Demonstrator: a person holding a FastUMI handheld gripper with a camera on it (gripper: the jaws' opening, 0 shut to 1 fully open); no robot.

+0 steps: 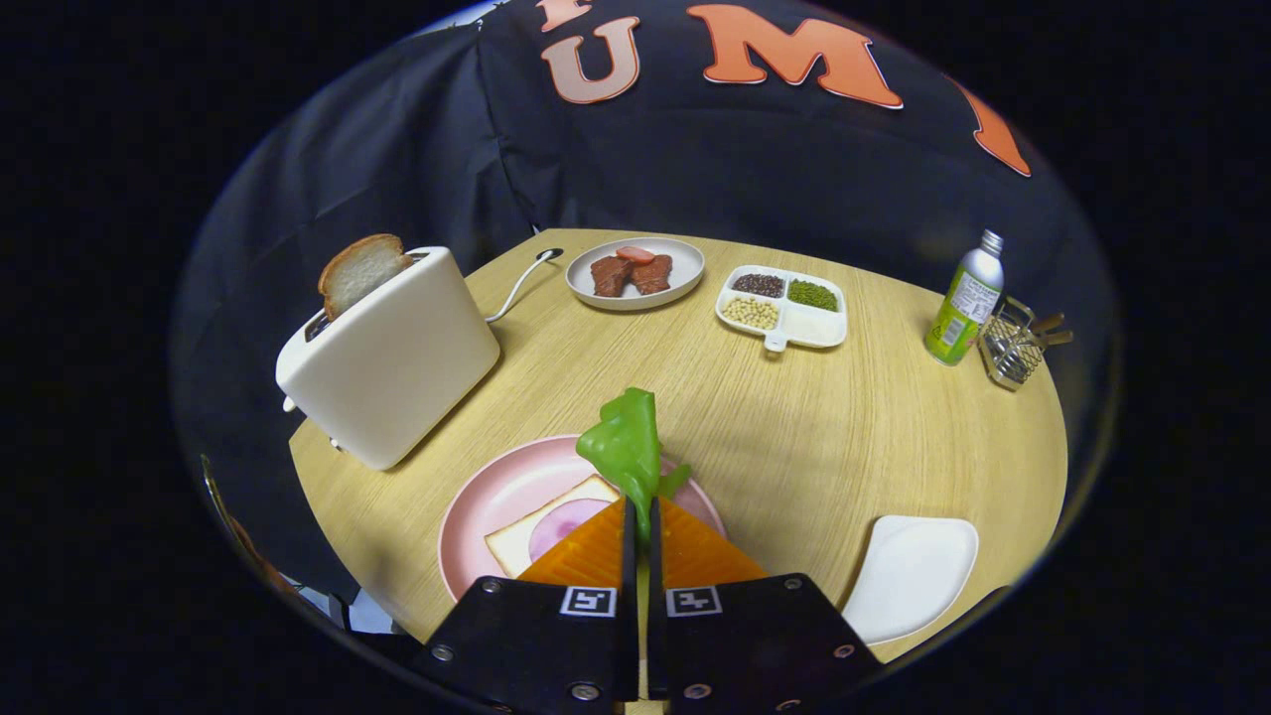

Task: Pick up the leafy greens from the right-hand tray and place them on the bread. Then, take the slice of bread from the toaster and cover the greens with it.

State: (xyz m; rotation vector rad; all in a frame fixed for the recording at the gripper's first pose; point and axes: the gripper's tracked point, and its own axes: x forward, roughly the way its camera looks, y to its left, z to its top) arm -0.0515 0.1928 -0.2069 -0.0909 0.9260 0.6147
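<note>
My gripper (pixel 640 511) is shut on the leafy greens (pixel 626 445), a bright green leaf that sticks up from between the fingertips. It hangs over the pink plate (pixel 487 497), just above the bread slice (pixel 536 534) with a round pink slice on it. That bread lies just left of my fingers. A white toaster (pixel 392 357) stands beyond the plate to the left, with a slice of bread (pixel 359 270) poking out of its slot. The white tray (pixel 909 576) to the right of my fingers holds nothing.
Farther back on the round wooden table (pixel 814 437) are a grey plate with meat slices (pixel 635 271) and a white divided dish of beans (pixel 782 306). A green-labelled bottle (pixel 965 298) and a wire rack (pixel 1015 343) stand at the far right.
</note>
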